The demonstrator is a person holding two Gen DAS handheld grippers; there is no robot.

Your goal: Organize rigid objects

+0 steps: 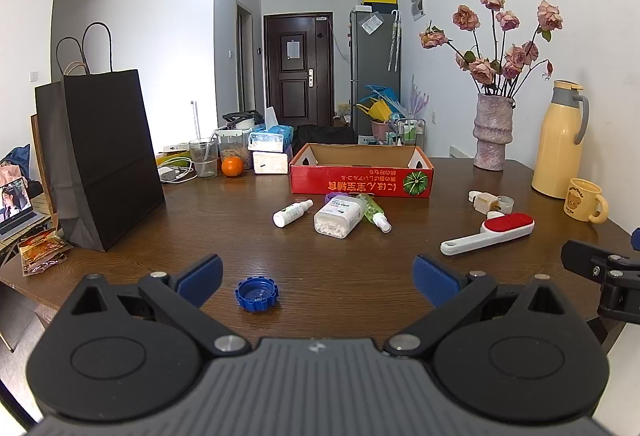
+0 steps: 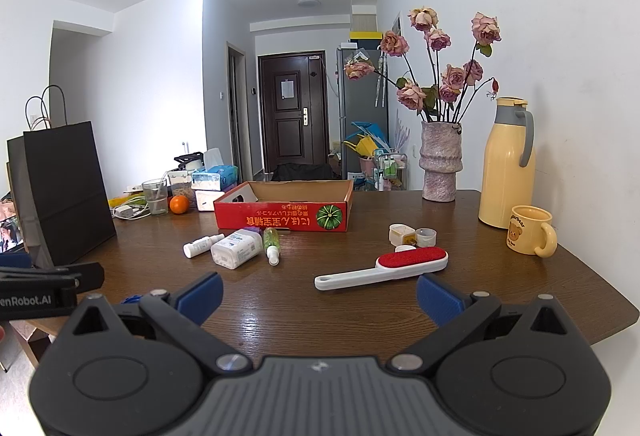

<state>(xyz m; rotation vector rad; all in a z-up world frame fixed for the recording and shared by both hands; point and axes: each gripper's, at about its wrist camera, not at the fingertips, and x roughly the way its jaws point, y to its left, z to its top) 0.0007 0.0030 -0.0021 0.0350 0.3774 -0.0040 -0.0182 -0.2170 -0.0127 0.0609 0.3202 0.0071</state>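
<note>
An open red cardboard box stands at the middle of the brown table. In front of it lie a small white spray bottle, a white cotton swab box and a green spray bottle. A red and white lint brush lies to the right, with small white caps behind it. A blue bottle cap sits between my left gripper's fingers. My left gripper and right gripper both stand open and hold nothing.
A black paper bag stands at the left. A vase of dried roses, a yellow thermos and a yellow mug line the right side. An orange, a glass and tissue boxes sit at the back.
</note>
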